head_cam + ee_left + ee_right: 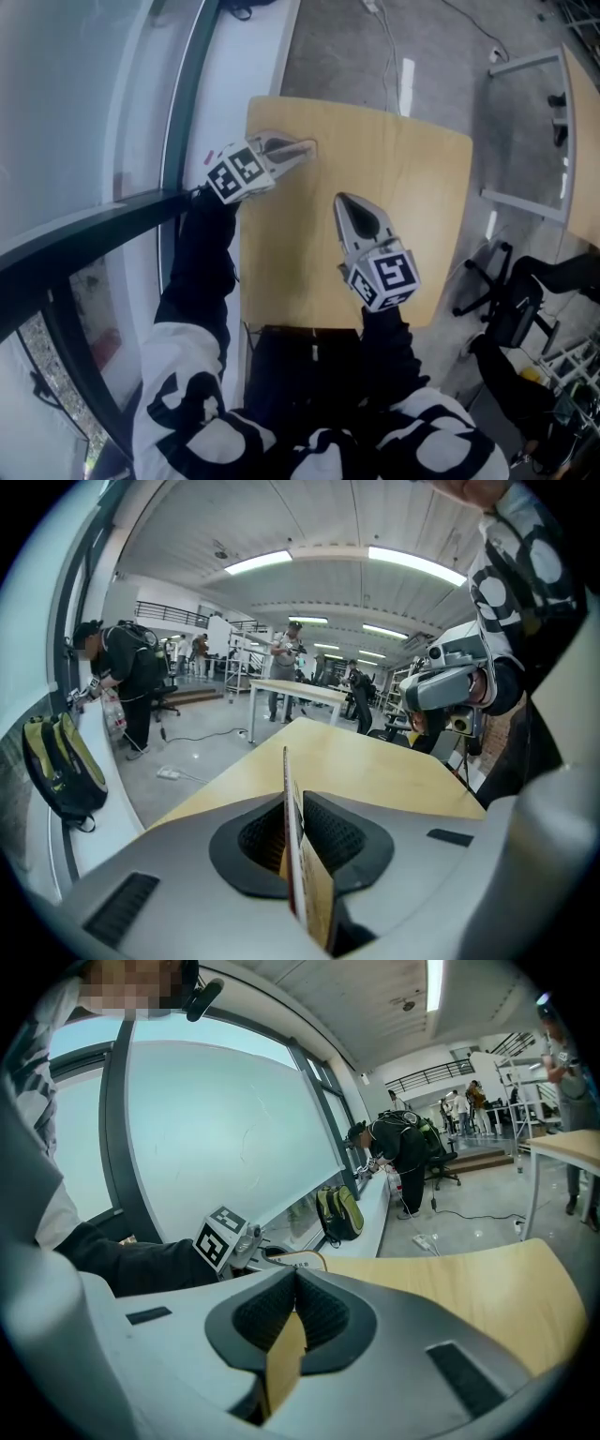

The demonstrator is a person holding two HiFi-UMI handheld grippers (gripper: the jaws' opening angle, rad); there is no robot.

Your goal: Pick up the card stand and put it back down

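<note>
The card stand is a thin clear upright sheet with a pale rim and a printed card inside. It sits at the far left corner of the light wooden table. My left gripper is shut on it. In the left gripper view the card stand runs edge-on between the dark pads, just above the tabletop. My right gripper hovers over the middle of the table, shut, with nothing between its fingers. The right gripper view shows the card stand beside the left gripper's marker cube.
A white window ledge runs along the table's left side, with a green backpack on it. An office chair stands right of the table and another table at the far right. Several people stand in the background.
</note>
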